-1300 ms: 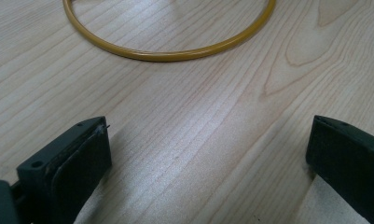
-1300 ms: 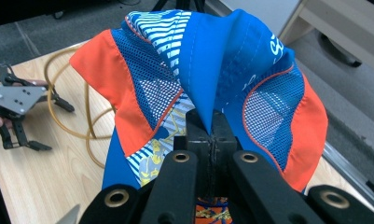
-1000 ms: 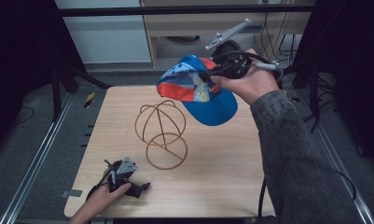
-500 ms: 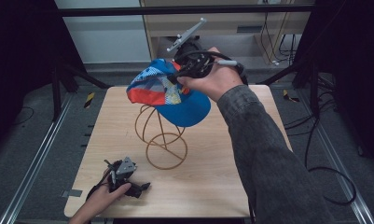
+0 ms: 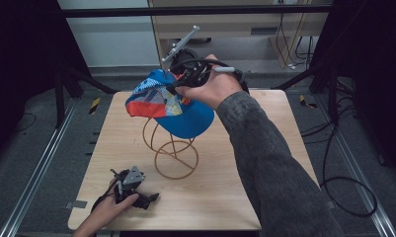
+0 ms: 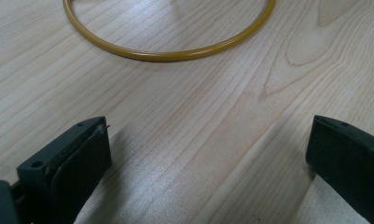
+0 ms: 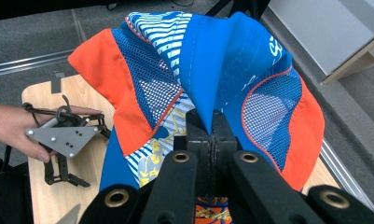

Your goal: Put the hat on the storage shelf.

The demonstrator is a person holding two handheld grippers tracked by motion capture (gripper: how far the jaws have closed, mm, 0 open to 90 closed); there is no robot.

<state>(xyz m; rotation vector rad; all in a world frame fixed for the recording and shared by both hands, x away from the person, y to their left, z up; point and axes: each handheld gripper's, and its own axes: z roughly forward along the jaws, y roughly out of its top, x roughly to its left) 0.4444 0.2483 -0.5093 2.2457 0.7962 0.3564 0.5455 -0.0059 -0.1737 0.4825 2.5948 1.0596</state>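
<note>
We see the right gripper (image 7: 211, 140) with its jaws clamped together on a fold of the blue and orange cap (image 5: 178, 106); the cap hangs from those jaws just above the gold wire stand (image 5: 173, 150), its crown draped over the stand's top; the left gripper (image 5: 146, 199) rests low on the wooden table (image 5: 225, 197) near the stand's ring base (image 6: 166, 53), jaws spread wide, nothing between them.
</note>
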